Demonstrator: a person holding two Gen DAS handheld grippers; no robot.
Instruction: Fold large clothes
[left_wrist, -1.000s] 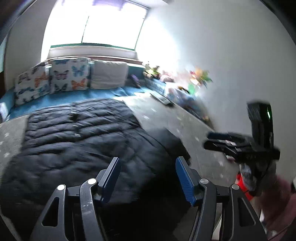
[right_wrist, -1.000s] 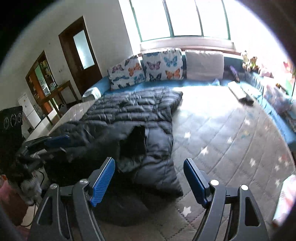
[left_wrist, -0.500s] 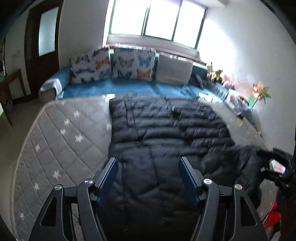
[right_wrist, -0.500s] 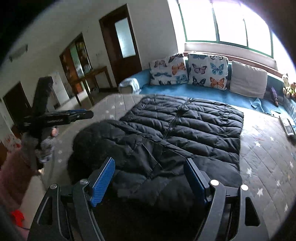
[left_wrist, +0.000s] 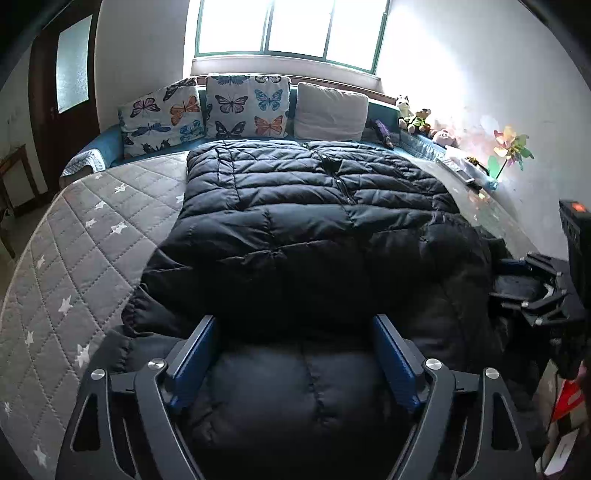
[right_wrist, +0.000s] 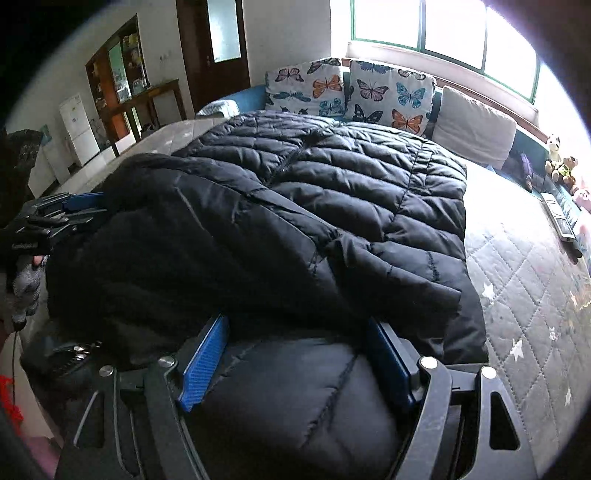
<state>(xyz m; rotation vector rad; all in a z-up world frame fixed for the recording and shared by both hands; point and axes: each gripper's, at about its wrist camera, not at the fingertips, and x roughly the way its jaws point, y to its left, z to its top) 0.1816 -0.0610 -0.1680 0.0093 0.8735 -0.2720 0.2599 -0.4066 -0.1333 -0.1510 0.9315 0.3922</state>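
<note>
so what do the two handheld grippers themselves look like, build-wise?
Both match: the left gripper and right gripper have black angular frames with cut-out windows, silver round bolt heads, and flat blue textured pads lining each finger. Seen from the left wrist view, the right gripper carries a black box with an orange-red light. No cables clearly visible.

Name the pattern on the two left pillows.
Butterflies on white pillows, clearest in the left wrist view.
</note>
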